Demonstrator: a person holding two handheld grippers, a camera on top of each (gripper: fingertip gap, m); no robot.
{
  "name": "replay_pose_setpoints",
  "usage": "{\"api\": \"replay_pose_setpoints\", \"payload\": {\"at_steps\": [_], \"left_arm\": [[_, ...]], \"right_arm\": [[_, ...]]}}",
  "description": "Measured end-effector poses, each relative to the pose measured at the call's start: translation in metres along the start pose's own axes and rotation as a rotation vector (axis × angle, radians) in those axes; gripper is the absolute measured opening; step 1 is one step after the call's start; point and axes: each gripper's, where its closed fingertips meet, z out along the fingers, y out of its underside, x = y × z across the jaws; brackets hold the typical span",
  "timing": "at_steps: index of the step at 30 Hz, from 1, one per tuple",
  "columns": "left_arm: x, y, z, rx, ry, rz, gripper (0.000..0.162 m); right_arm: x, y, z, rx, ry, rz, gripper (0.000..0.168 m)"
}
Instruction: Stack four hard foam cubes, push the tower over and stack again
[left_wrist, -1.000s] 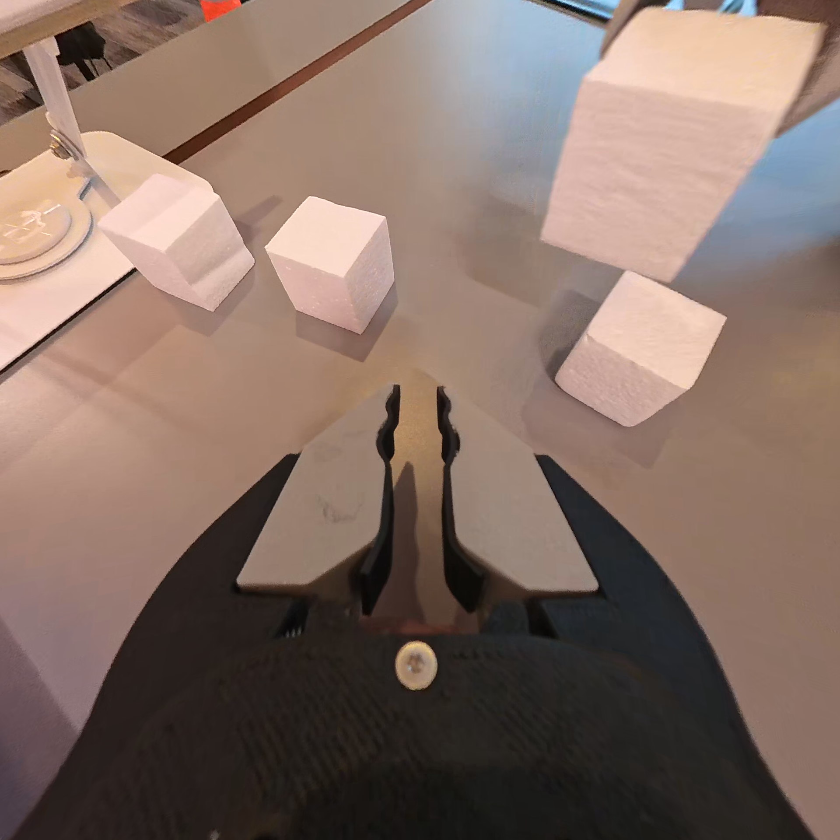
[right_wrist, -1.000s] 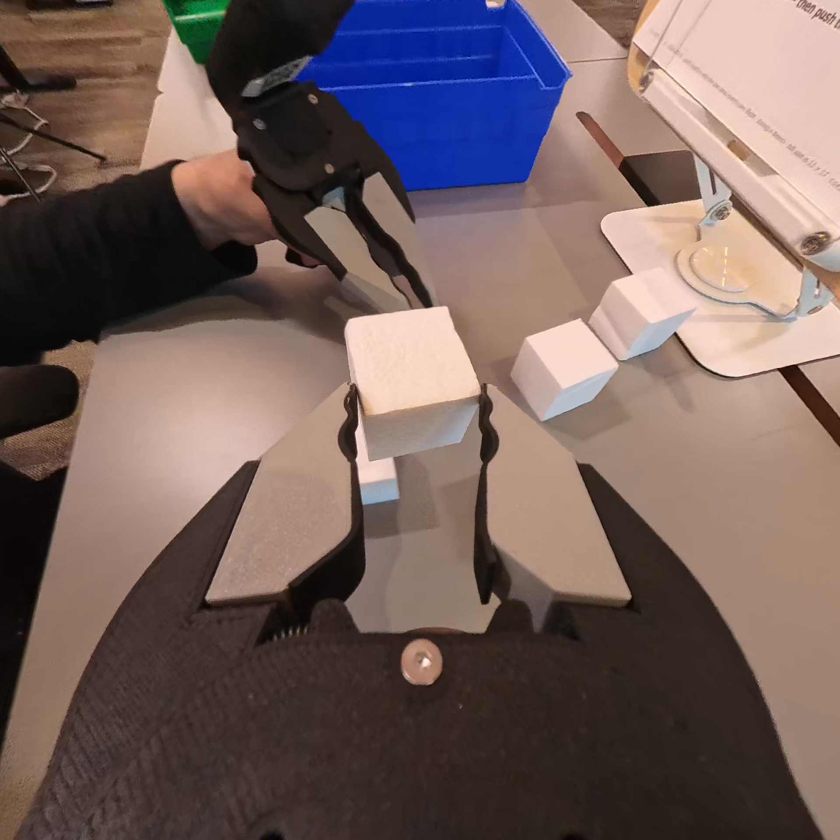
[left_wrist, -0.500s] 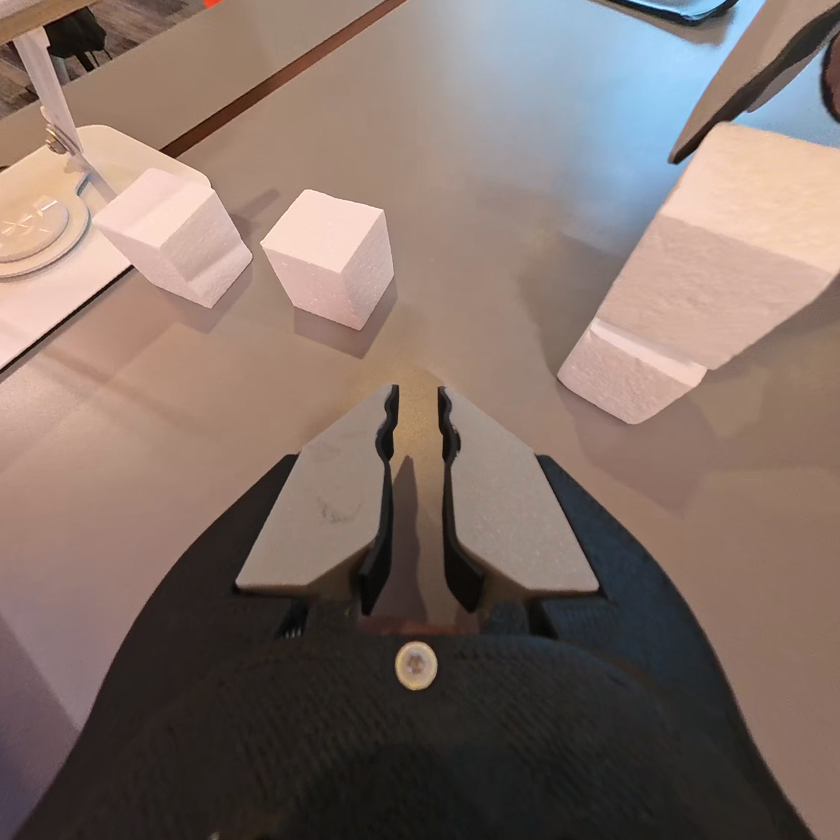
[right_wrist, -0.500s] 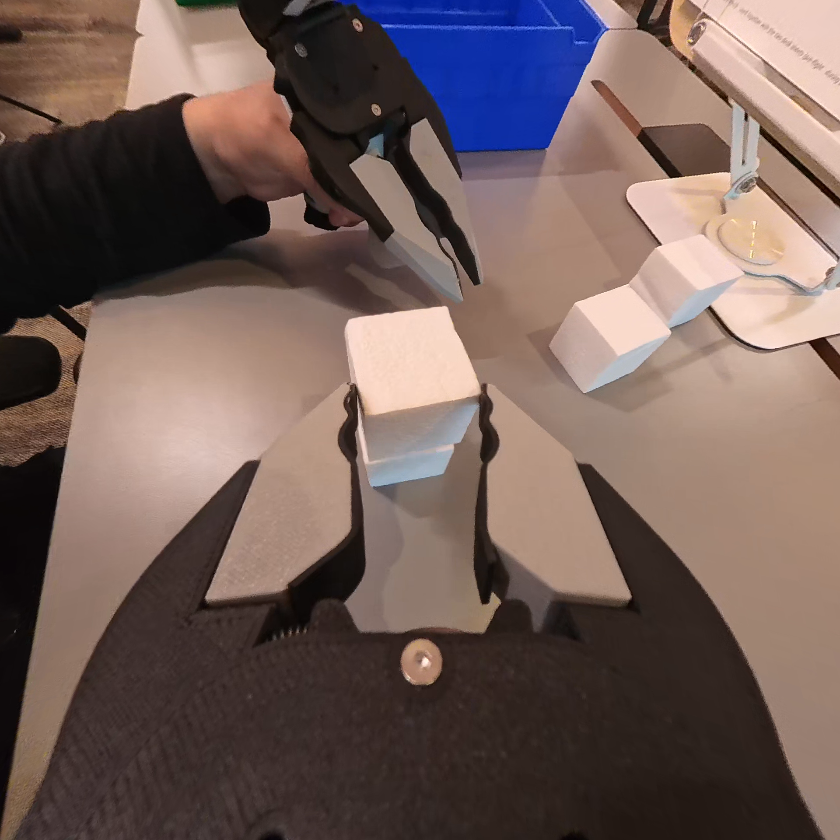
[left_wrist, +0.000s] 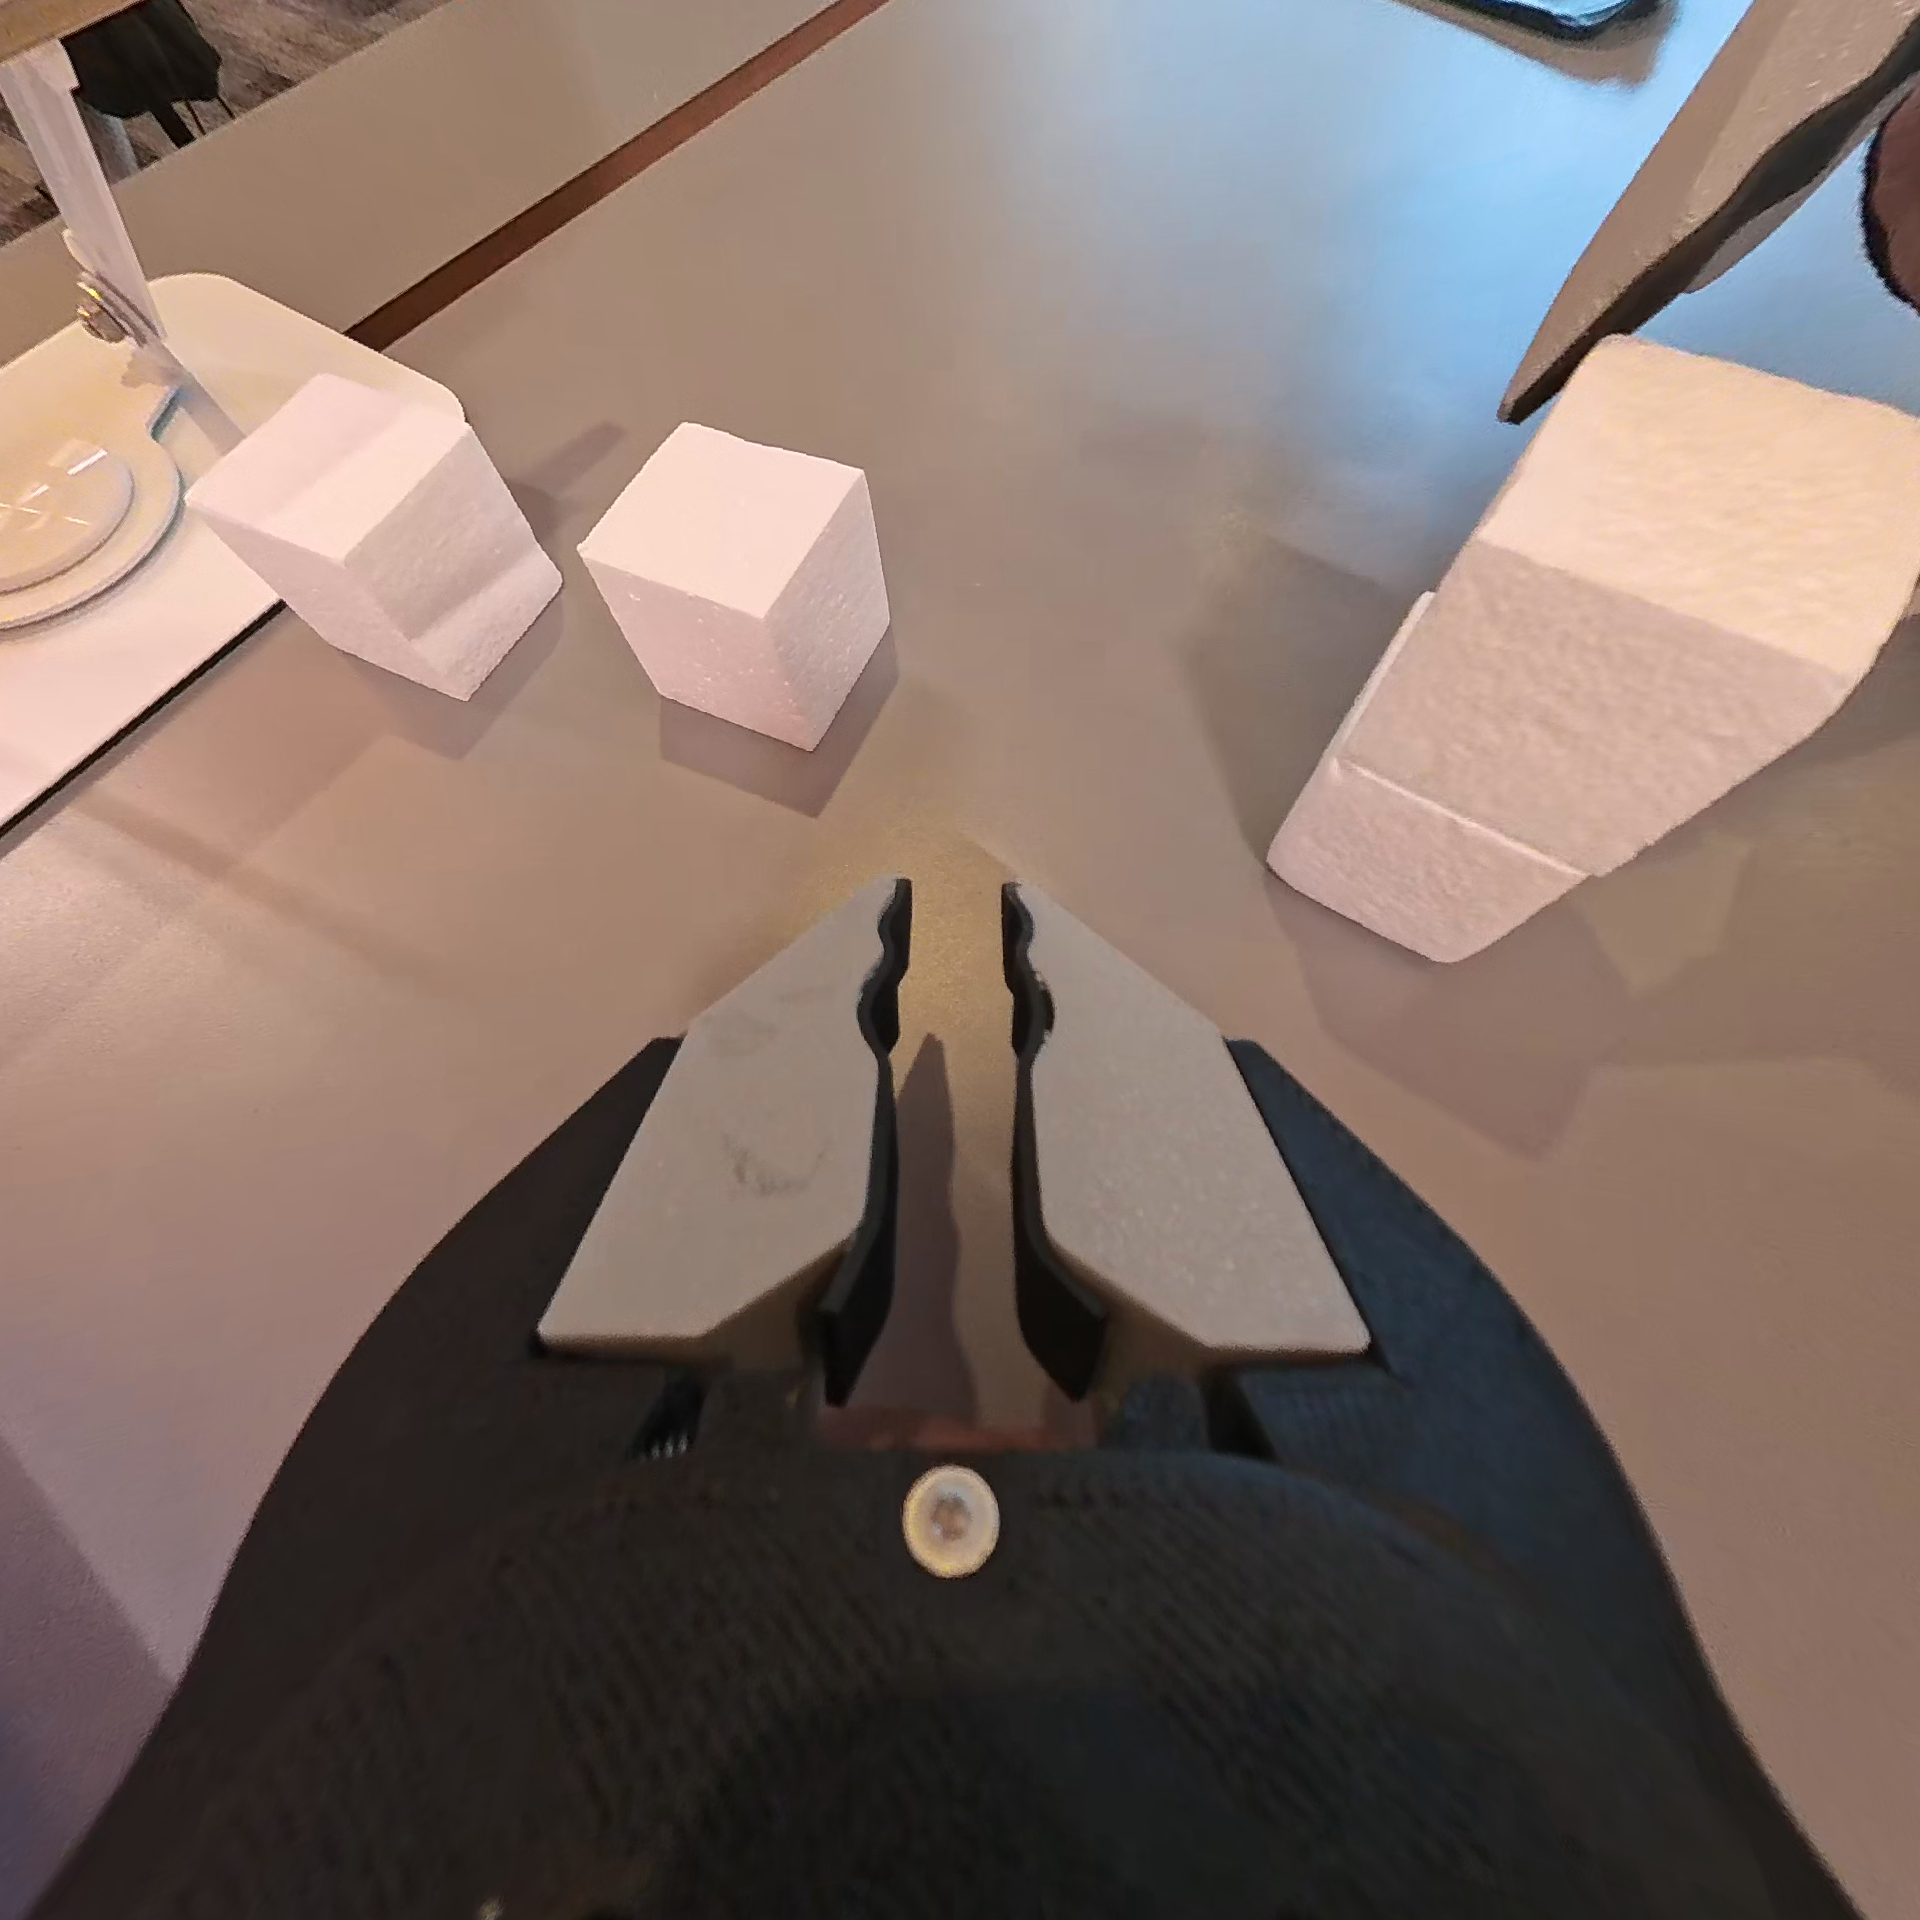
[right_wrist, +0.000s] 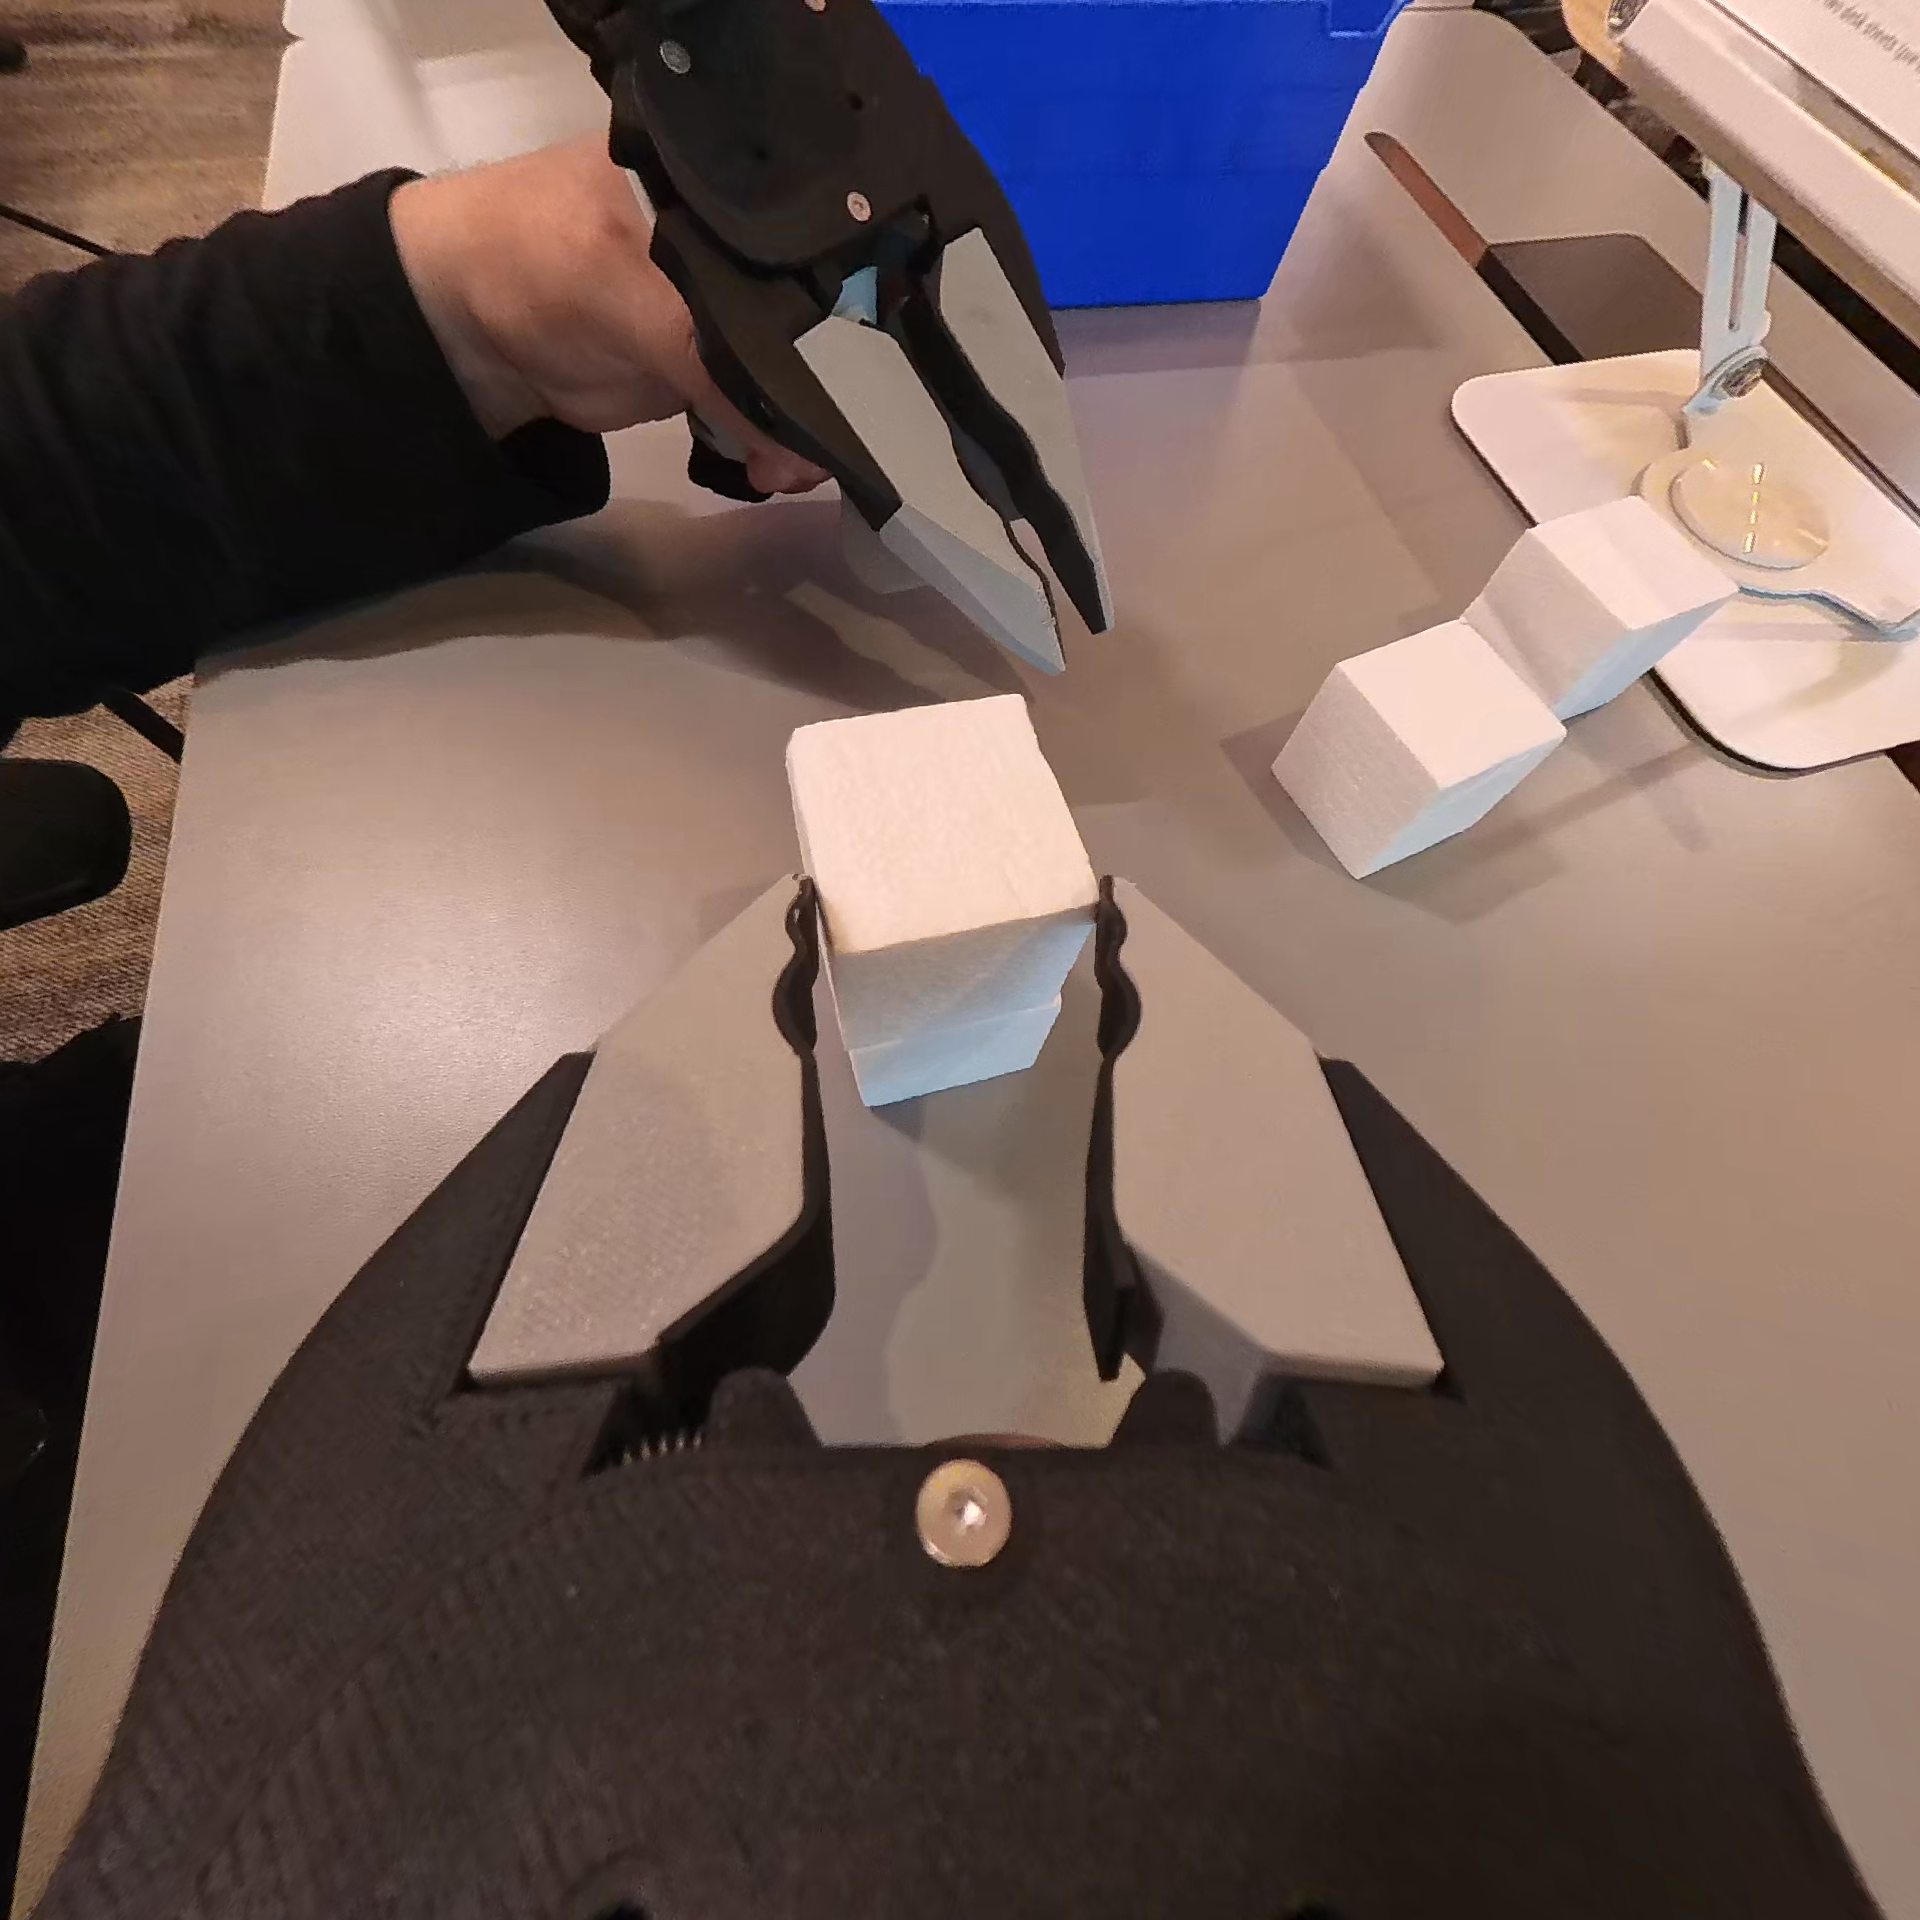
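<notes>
Four white foam cubes lie on the grey table (right_wrist: 416, 883). My right gripper (right_wrist: 956, 904) is shut on the top cube (right_wrist: 925, 821), which sits on the bottom cube (right_wrist: 945, 1049), slightly offset. This stack shows at the right of the left wrist view, top cube (left_wrist: 1662, 582) on bottom cube (left_wrist: 1423, 883), with a right finger (left_wrist: 1714, 208) above. Two loose cubes stand to the side: the near one (left_wrist: 748, 582) (right_wrist: 1403, 758) and the far one (left_wrist: 384, 540) (right_wrist: 1590, 613), tilted on the stand's base. My left gripper (left_wrist: 954, 904) (right_wrist: 1070, 634) is empty, its jaws almost together, hovering just behind the stack.
A white stand base (right_wrist: 1558, 416) with a tilted document holder stands at the right edge. A blue bin (right_wrist: 1143, 156) is at the back. A hand in a black sleeve (right_wrist: 540, 291) holds the left gripper. A brown seam (left_wrist: 623, 177) splits the tabletops.
My right gripper lowered its cube onto the bottom cube. The left gripper moved nearer to the stack and stayed nearly closed. The two loose cubes stayed put.
</notes>
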Motion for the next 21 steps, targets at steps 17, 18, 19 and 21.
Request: {"api": "replay_pose_setpoints", "payload": {"at_steps": [17,18,19,21], "left_arm": [[0.0,-0.001,-0.002,0.005,0.008,-0.011,0.016],[0.0,-0.001,-0.003,0.008,0.009,-0.01,0.016],[0.001,-0.002,-0.003,0.01,0.009,-0.01,0.015],[0.001,-0.002,-0.004,0.012,0.011,-0.009,0.016]], "right_arm": [[-0.005,-0.013,-0.015,0.104,-0.113,0.028,0.053],[-0.005,-0.013,-0.017,0.111,-0.128,0.043,0.054],[-0.005,-0.014,-0.017,0.121,-0.138,0.056,0.054],[-0.004,-0.013,-0.016,0.122,-0.143,0.075,0.054]]}}
